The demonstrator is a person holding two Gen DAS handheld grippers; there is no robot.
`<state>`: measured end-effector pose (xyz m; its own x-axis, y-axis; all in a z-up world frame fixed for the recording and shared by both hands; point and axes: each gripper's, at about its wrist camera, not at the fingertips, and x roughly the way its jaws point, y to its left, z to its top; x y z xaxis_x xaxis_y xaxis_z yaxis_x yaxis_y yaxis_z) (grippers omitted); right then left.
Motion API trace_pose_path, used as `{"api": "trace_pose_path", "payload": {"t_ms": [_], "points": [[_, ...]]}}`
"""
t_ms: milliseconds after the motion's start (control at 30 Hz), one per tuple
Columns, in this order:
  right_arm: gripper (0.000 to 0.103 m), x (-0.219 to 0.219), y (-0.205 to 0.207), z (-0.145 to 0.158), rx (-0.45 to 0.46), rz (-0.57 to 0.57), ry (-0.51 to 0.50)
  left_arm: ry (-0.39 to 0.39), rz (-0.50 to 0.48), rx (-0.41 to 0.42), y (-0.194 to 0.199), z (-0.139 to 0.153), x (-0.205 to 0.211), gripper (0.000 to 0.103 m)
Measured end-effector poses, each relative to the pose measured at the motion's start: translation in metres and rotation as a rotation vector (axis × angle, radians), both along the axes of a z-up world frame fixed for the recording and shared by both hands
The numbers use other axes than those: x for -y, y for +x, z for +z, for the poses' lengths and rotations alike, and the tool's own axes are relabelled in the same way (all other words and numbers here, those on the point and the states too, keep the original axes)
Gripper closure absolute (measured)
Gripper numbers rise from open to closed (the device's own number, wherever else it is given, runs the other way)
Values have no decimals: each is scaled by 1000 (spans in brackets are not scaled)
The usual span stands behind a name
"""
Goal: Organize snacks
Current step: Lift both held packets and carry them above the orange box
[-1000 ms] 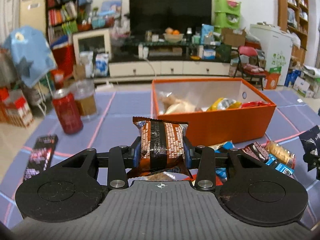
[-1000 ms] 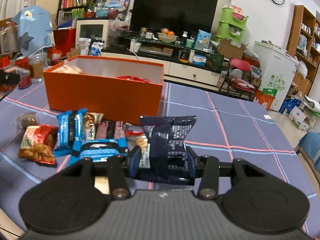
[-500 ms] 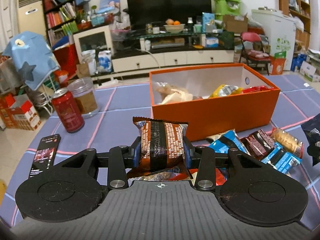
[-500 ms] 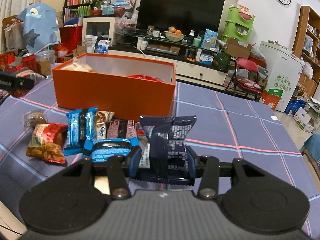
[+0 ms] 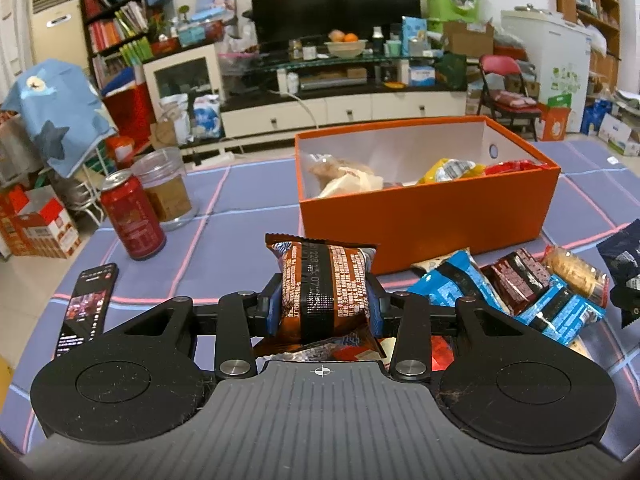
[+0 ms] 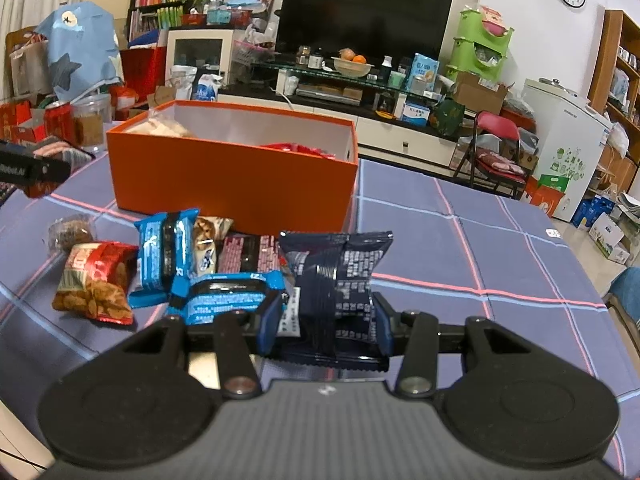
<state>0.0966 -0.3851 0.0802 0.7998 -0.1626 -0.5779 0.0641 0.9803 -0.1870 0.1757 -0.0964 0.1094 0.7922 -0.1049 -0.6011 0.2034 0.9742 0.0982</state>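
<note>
Your left gripper [image 5: 322, 307] is clamped narrowly on a crinkly brown foil snack packet [image 5: 323, 286], its blue pads pinching the pillow-shaped wrapper upright above the table. Your right gripper [image 6: 326, 322] grips a glossy dark blue packet [image 6: 338, 280] the same way, jaws a little wider. Just beyond lie loose wrappers on the checked purple tablecloth [image 6: 500, 248]: bright blue cookie packs [image 6: 166, 254], a red crinkled bag [image 6: 96, 282]. Behind them stands the rectangular orange cardboard box [image 5: 424, 216], white inside, already holding several soft packets. Left of it, a smooth red can [image 5: 132, 216] and a clear plastic jar [image 5: 168, 192].
</note>
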Motion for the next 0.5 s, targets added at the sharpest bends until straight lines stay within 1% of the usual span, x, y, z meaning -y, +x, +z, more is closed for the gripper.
{"api": "trace_pose_path", "payload": {"t_ms": [333,400,500], "points": [[56,0,-1,2,7,2,7,-5,-26,15,-7,4,6,93],[56,3,-5,10,30,5,36,-38,-36,33,-11,12,6,93],[56,9,-2,34,97,9,84,-90,-35,72,-11,32,6,93]]}}
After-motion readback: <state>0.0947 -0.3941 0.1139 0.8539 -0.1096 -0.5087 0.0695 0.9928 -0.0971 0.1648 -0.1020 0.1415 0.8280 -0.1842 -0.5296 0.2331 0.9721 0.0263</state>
